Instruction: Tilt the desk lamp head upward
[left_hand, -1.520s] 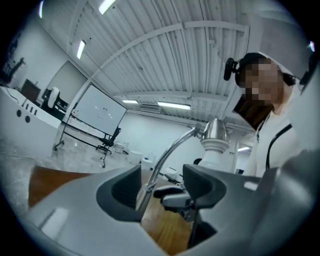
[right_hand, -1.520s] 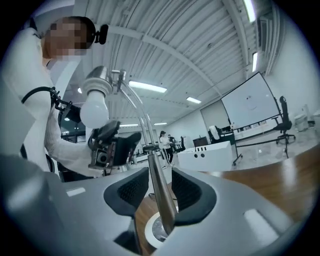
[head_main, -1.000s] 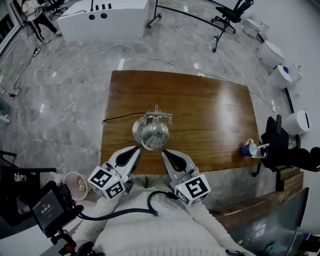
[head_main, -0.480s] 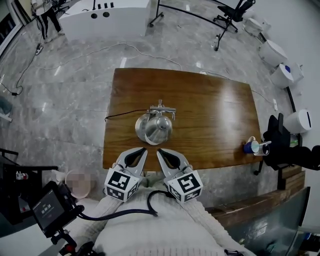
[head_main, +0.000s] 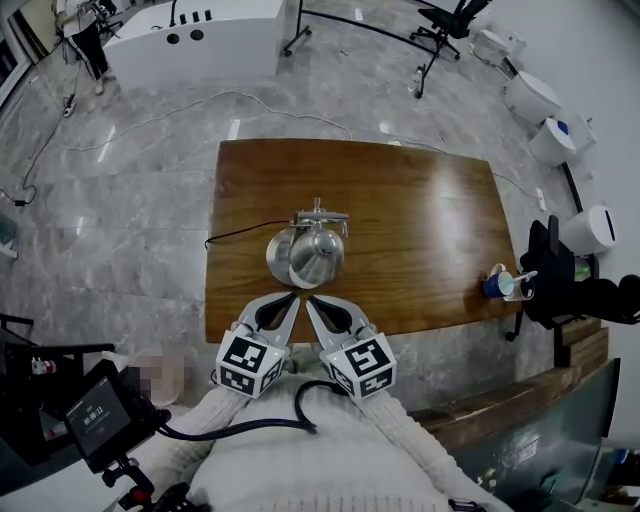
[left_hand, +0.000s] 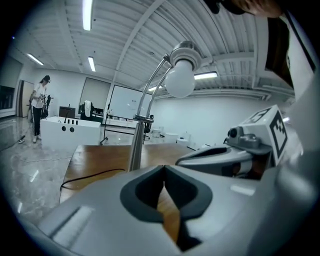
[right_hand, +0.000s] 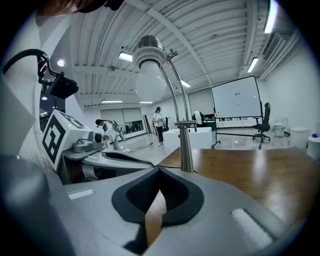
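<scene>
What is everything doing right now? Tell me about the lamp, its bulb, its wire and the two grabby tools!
desk lamp: standing upright on the wooden table.
lamp head: aimed downward, nothing touching it.
bulb: looks switched off.
cord: lying slack on the table, running off its left edge.
left tool: shut, empty, just short of the lamp.
right tool: shut, empty, beside the left tool.

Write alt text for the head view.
A silver desk lamp stands on a wooden table, the left gripper and right gripper side by side just short of it, jaws shut, holding nothing. A blue cup stands near the table's right edge.
</scene>
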